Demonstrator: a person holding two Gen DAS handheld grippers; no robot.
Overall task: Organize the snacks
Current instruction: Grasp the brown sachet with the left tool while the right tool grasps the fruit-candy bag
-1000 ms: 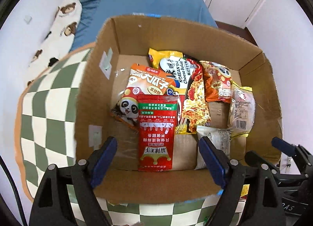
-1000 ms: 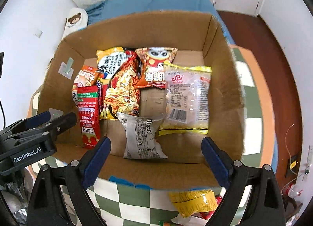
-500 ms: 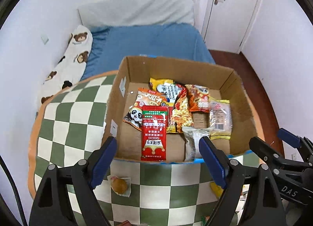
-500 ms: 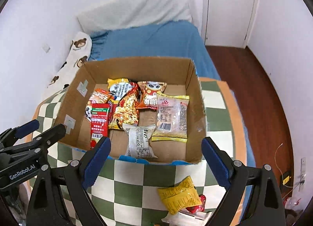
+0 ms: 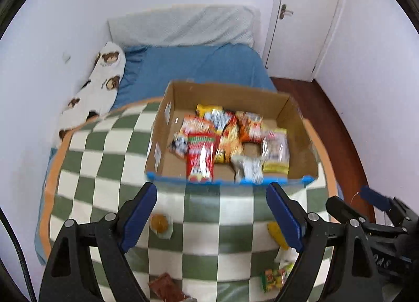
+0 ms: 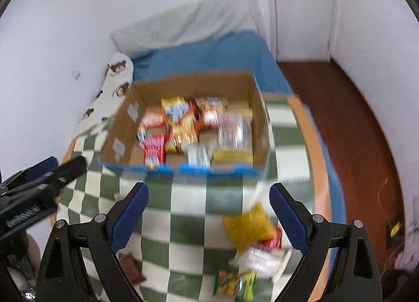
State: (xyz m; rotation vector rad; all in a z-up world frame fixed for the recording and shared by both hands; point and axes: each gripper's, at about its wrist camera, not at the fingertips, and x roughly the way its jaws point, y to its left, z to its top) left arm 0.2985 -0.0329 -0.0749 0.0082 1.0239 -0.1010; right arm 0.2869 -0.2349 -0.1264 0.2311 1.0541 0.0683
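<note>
Both grippers have pulled back and up from the cardboard box point(image 5: 230, 142), which now looks smaller. My left gripper point(image 5: 212, 215) and right gripper point(image 6: 209, 213) hang wide open and empty over bare checkered cloth point(image 5: 110, 150). Box sits at the cloth's far edge; loose snacks point(image 6: 246, 226) lie near its front right corner.

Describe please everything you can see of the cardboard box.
The box is brown cardboard, open on top, with blue tape along its near edge and pale tape patches on the left inner wall. It sits upright on the green-and-white checked cloth. Snack packets lie flat inside, covering most of the floor. No claw touches it.
</note>
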